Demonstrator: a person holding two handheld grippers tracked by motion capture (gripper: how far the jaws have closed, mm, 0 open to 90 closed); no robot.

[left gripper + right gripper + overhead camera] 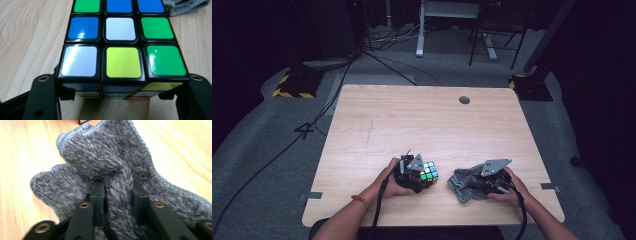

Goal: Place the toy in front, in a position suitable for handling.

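Observation:
A scrambled Rubik's cube rests on the wooden table near its front edge. My left gripper is shut on it, and in the left gripper view the cube sits squeezed between the two black jaws of that gripper, with blue, white, green and yellow stickers facing up. To its right lies a crumpled grey fuzzy cloth. My right gripper is shut on a raised fold of the cloth, and in the right gripper view the jaws of this gripper pinch the fold.
A round cable hole sits near the table's far edge. Beyond the table are floor cables, a white desk leg and yellow-and-black striped bases. An edge of the cloth lies just past the cube.

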